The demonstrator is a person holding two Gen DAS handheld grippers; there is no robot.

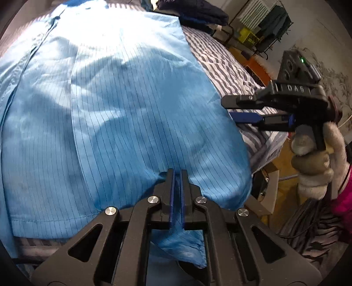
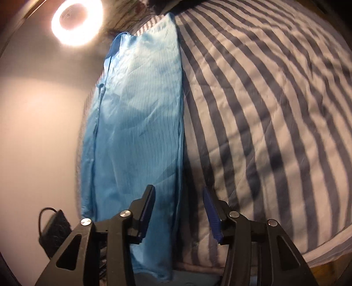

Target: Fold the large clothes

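A light blue pinstriped garment (image 1: 114, 105) lies spread on a striped bedcover (image 1: 222, 63). My left gripper (image 1: 177, 176) is shut on a bunched fold at the garment's near hem, and a flap of the cloth hangs down below the fingers. My right gripper (image 1: 233, 111), held by a gloved hand (image 1: 312, 158), stands open at the garment's right edge. In the right wrist view the right gripper (image 2: 178, 194) hovers over the long edge of the garment (image 2: 140, 114), where it meets the bedcover (image 2: 264, 105). Its pads press on nothing.
Dark folded clothes (image 1: 193, 13) sit at the far end of the bed. A clothes rack (image 1: 270, 24) and boxes stand beyond the bed's right side. A ring light (image 2: 77, 21) glows on the wall, and a black device with a cable (image 2: 55, 228) lies below the bed's edge.
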